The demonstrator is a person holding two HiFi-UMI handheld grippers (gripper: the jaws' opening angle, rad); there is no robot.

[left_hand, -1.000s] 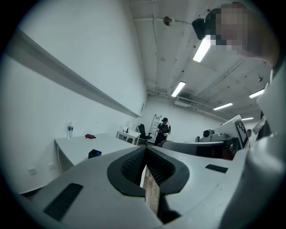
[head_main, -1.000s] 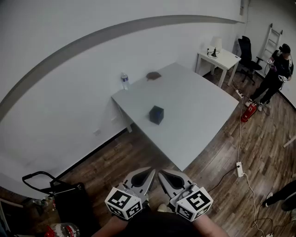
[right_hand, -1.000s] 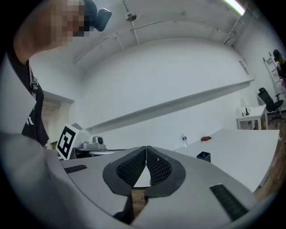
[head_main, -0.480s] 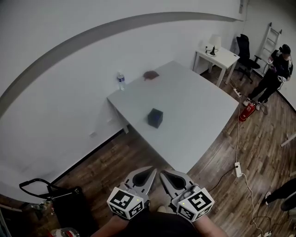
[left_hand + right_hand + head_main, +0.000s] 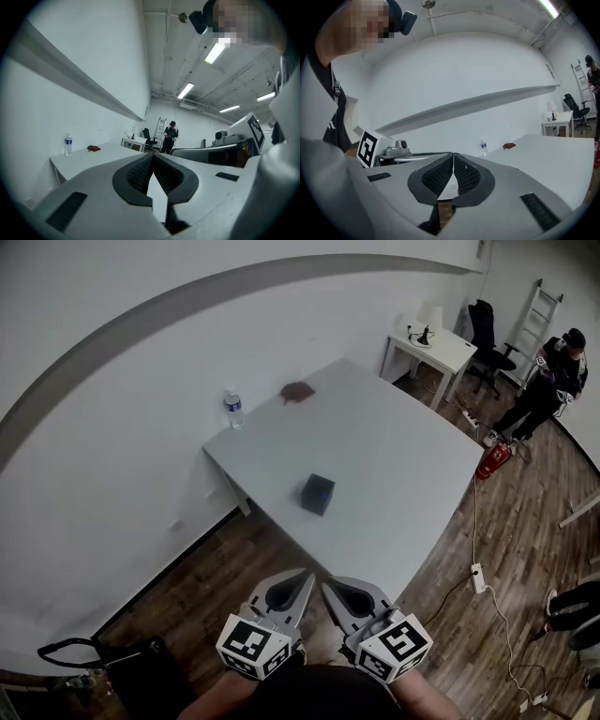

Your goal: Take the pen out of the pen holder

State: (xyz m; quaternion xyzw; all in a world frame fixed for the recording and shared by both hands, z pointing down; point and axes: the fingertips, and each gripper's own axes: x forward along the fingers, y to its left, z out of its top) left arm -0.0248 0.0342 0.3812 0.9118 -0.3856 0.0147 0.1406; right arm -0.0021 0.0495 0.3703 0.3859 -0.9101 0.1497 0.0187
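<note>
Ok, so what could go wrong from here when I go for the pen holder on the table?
Both the left gripper and the right gripper are shut and short of the table. Reaching in like that could knock the pen holder rather than grip a pen. The holder stands free, so it may tip or slide. The power strip and its cable on the floor could trip you.

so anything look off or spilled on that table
Nothing stands out. The dark pen holder sits flat on the white table, the water bottle stands upright at its far corner, and a crumpled reddish thing lies along the same edge. No spill or damage shows.
</note>
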